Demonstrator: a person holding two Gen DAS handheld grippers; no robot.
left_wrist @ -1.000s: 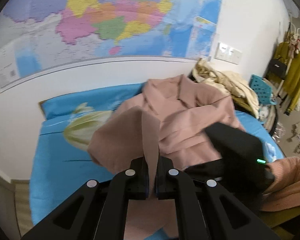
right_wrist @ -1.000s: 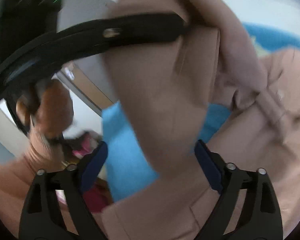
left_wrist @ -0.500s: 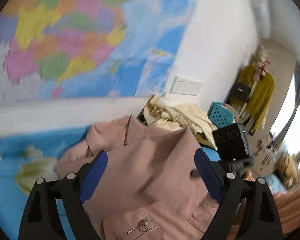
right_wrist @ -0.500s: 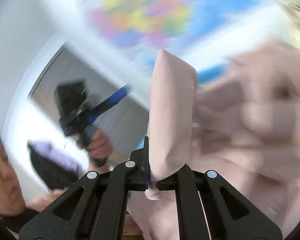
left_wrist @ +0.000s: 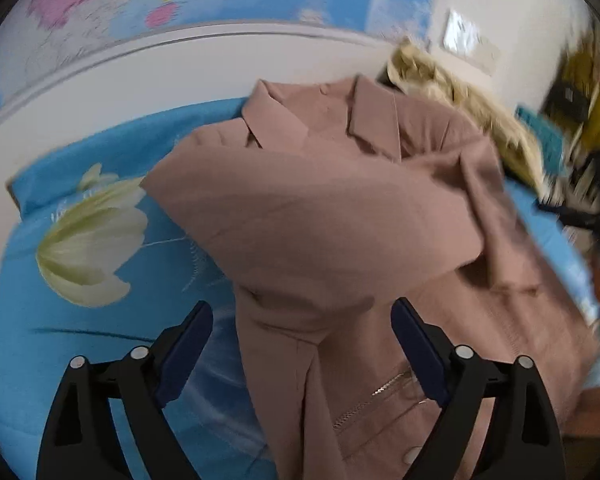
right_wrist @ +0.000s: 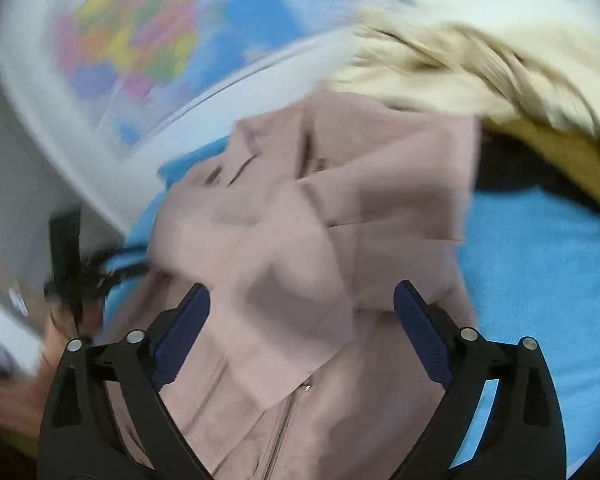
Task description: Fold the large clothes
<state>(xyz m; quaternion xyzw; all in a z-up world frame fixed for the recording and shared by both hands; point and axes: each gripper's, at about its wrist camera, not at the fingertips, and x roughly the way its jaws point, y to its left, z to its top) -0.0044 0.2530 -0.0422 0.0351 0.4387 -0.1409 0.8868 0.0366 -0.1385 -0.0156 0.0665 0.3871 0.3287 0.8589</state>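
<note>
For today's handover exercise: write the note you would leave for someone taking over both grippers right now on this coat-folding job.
Left gripper: jaws opening, wide, nothing clamped, above the pink coat.
Right gripper: jaws opening, wide, gripping nothing.
Coat lies on the blue bedspread, collar toward the wall, both sleeves folded across the chest.
Cream clothes pile sits beyond the collar.
Done: sleeves in.
Left: probably fold the body up from the hem and tidy it.

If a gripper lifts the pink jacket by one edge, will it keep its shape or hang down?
The pink jacket would probably hang down: it lies in soft, draped folds on the blue bedsheet. Its zipper and thick collar suggest some weight, so the folded sleeves would likely slide open. It looks unlikely to roll or break.
</note>
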